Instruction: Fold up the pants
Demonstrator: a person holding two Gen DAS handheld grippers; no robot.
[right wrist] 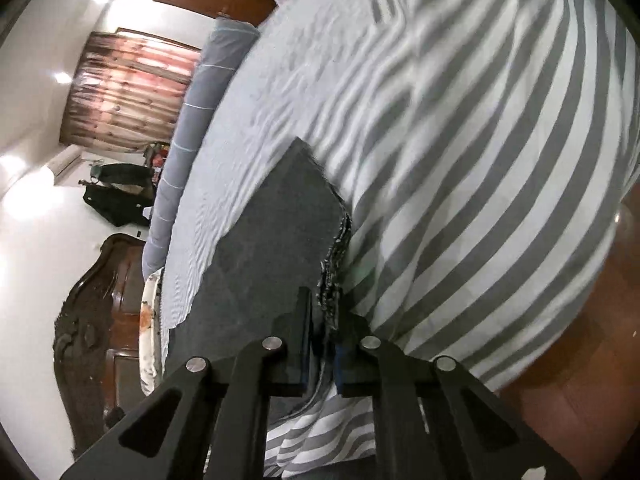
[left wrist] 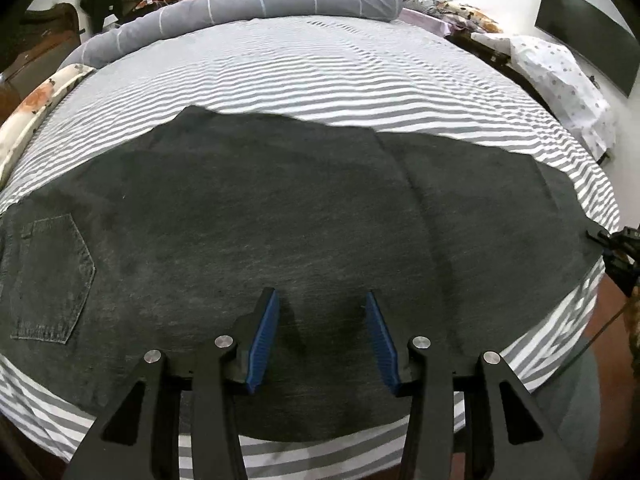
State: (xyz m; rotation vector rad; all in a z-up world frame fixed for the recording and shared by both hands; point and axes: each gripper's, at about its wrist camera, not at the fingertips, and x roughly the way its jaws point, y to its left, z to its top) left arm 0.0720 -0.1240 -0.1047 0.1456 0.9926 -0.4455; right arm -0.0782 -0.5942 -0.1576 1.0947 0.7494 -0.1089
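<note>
- Both tongs are working over a bed: my left gripper (left wrist: 322,304) is hovering with its blue pads (left wrist: 264,336) spread wide, nothing between them, above the near part of the pants (left wrist: 280,208).
- My right gripper (right wrist: 322,332) is pinching narrow on the frayed hem (right wrist: 334,276) at the leg end of the pants (right wrist: 276,240), with the cloth caught between its jaws.
- In the left wrist view, that right gripper (left wrist: 616,248) is showing at the far right edge, touching the end of the legs.
- I am seeing the pants as dark charcoal denim, lying flat and sideways across the near part of the bed, with a stitched back pocket (left wrist: 52,276) at the left end and the legs running to the right.
- Their far edge is looking uneven, rising to a corner on the left; a faint crease is crossing the legs right of centre.
- A grey and white striped sheet (left wrist: 320,76) is lying under them, with a narrow strip of it showing along the near edge and wide open sheet stretching beyond the far edge.
- A rolled grey blanket (left wrist: 248,4) is lying along the far side, well apart from the pants.
- A wooden headboard (right wrist: 96,320) is standing past the left end of the bed.
</note>
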